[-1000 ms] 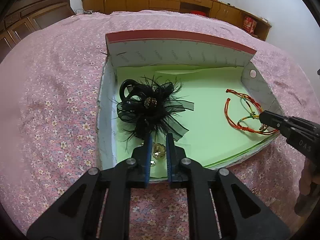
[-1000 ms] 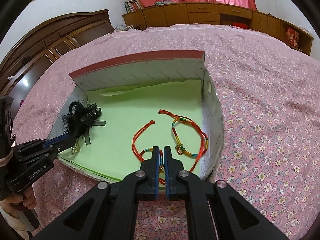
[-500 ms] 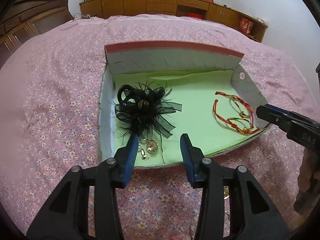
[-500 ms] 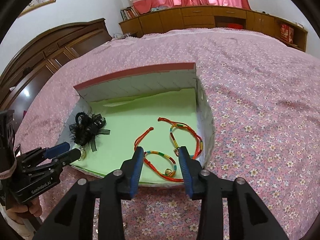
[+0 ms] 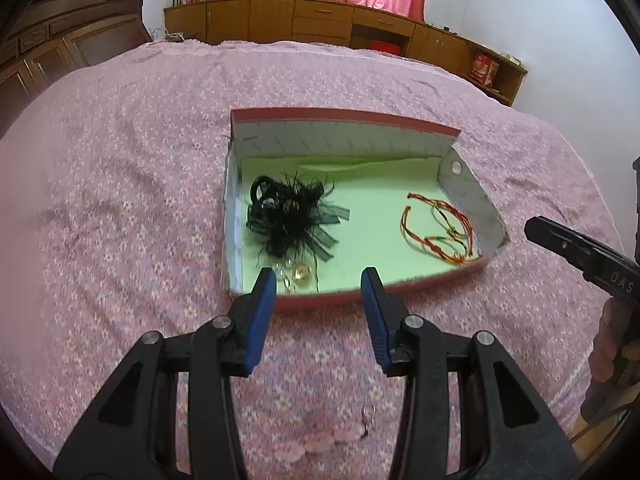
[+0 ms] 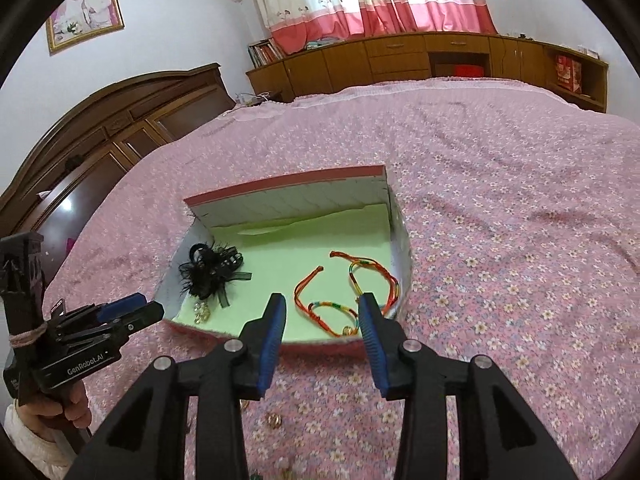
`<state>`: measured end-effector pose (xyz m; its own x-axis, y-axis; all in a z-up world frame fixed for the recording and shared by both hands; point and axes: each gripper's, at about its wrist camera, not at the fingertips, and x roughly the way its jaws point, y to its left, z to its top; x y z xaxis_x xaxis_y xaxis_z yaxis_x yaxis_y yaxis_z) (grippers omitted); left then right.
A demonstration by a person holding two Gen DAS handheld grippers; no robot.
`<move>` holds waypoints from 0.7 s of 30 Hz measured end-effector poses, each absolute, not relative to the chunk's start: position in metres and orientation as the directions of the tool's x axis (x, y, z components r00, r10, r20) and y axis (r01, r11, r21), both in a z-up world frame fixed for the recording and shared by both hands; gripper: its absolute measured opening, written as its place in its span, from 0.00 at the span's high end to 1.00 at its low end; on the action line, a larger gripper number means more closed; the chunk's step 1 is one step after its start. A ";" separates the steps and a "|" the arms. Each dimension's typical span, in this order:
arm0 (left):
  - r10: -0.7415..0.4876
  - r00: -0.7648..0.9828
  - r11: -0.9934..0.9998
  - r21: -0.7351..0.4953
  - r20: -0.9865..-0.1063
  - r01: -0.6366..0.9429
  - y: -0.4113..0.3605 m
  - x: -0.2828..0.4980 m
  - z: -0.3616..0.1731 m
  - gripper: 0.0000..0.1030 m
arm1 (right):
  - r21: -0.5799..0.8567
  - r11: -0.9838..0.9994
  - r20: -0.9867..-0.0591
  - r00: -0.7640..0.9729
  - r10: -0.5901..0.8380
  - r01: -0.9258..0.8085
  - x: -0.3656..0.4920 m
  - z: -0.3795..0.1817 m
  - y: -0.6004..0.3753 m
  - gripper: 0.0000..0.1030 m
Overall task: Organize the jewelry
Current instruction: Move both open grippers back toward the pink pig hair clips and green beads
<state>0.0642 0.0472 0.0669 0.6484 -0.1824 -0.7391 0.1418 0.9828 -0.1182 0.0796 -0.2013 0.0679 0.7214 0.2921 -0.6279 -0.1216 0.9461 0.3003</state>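
A red-edged box (image 5: 340,144) with a green lining lies on the bed. Inside it at the left is a black feathered hair piece (image 5: 292,216), with small gold earrings (image 5: 298,274) just in front of it. Red and rainbow cord bracelets (image 5: 440,228) lie at the box's right. My left gripper (image 5: 318,280) is open and empty, hanging above the box's near edge by the earrings. My right gripper (image 6: 322,304) is open and empty above the near edge, over the bracelets (image 6: 348,292). The right wrist view also shows the hair piece (image 6: 210,274) and earrings (image 6: 201,312).
The box rests on a pink flowered bedspread (image 5: 120,200). Small loose pieces lie on the bedspread near me: a ring-like item (image 5: 368,416) and a gold piece (image 6: 274,420). A dark wardrobe (image 6: 100,140) stands at the left, and wooden cabinets (image 6: 440,56) line the far wall.
Both grippers opened, the left letting go of the gold earrings and the right of a cord bracelet. Both then pulled back and up from the box, which now looks smaller.
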 end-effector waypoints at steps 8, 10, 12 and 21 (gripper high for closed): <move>-0.184 0.613 0.983 -0.127 -0.768 0.135 0.052 0.042 0.056 0.65 | 0.289 0.950 -0.655 0.699 0.288 -0.120 0.051 0.063 -0.201 0.58; -0.178 0.603 0.984 -0.135 -0.777 0.116 0.054 0.036 0.052 0.65 | 0.287 0.950 -0.664 0.690 0.288 -0.121 0.046 0.060 -0.200 0.58; -0.174 0.594 0.985 -0.139 -0.786 0.105 0.056 0.030 0.048 0.65 | 0.284 0.951 -0.675 0.679 0.288 -0.121 0.040 0.055 -0.199 0.58; -0.179 0.533 0.983 -0.170 -0.827 0.066 0.057 0.009 0.028 0.65 | 0.304 0.947 -0.717 0.630 0.298 -0.102 0.019 0.033 -0.197 0.58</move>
<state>0.0090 0.0567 0.0281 0.5330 -0.1788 -0.8270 0.0664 0.9832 -0.1698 0.0186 -0.1972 0.0331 0.6299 0.2984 -0.7171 -0.1021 0.9471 0.3044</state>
